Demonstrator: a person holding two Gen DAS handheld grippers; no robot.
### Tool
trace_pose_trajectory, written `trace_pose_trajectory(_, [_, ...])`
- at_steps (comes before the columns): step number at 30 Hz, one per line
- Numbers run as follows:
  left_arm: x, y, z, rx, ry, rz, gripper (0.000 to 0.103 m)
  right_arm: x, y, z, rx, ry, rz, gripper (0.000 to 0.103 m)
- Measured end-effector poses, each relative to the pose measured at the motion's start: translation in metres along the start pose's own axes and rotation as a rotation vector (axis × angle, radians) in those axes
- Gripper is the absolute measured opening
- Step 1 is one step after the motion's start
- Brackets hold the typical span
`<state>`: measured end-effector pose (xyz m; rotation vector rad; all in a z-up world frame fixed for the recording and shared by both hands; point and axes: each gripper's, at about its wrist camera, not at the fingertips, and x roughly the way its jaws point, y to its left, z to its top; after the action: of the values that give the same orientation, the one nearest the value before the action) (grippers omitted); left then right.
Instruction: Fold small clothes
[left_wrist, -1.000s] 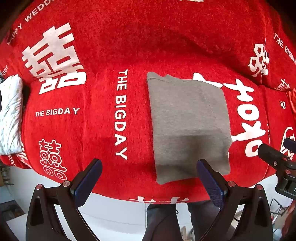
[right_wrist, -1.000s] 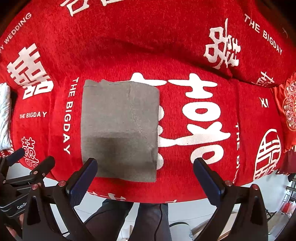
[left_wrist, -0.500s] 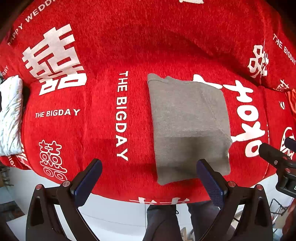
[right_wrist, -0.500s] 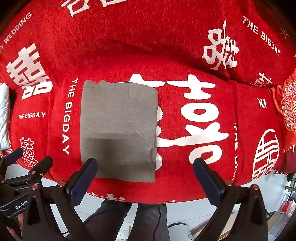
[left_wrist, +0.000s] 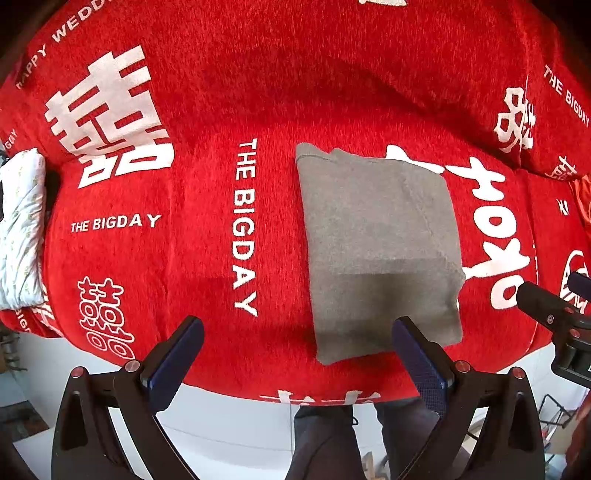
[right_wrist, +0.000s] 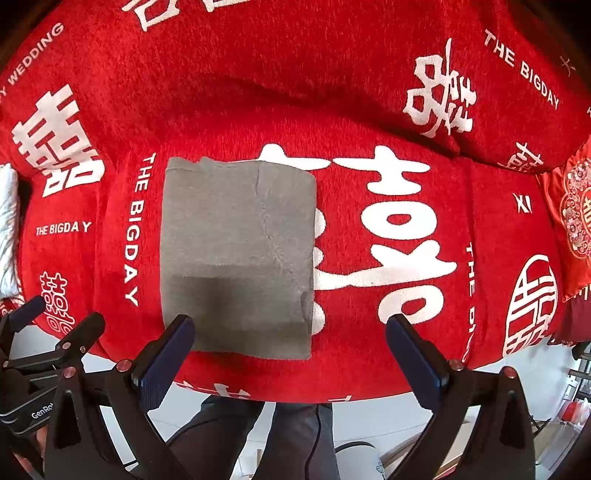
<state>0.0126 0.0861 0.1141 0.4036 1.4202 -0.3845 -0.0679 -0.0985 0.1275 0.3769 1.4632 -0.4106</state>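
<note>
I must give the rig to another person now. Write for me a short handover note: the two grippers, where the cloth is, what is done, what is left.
Left gripper: open, holds nothing, above the near edge of the red blanket.
Right gripper: open, holds nothing, at the same height beside it.
Grey garment: lies flat on the blanket as a neat rectangle, near the front edge; neither gripper touches it.
Done: it appears already folded.
Left: maybe one more fold or moving it aside; a white cloth lies at the far left edge.
</note>
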Motion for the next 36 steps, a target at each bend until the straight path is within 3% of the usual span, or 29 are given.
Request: trace_pose_trajectory(36, [-0.0037,0.0068,-0.0003,-0.001,-0.021,0.003,0.102,-0.0018,0.0004,-0.002,0.016,0.003,-0.011,0.103])
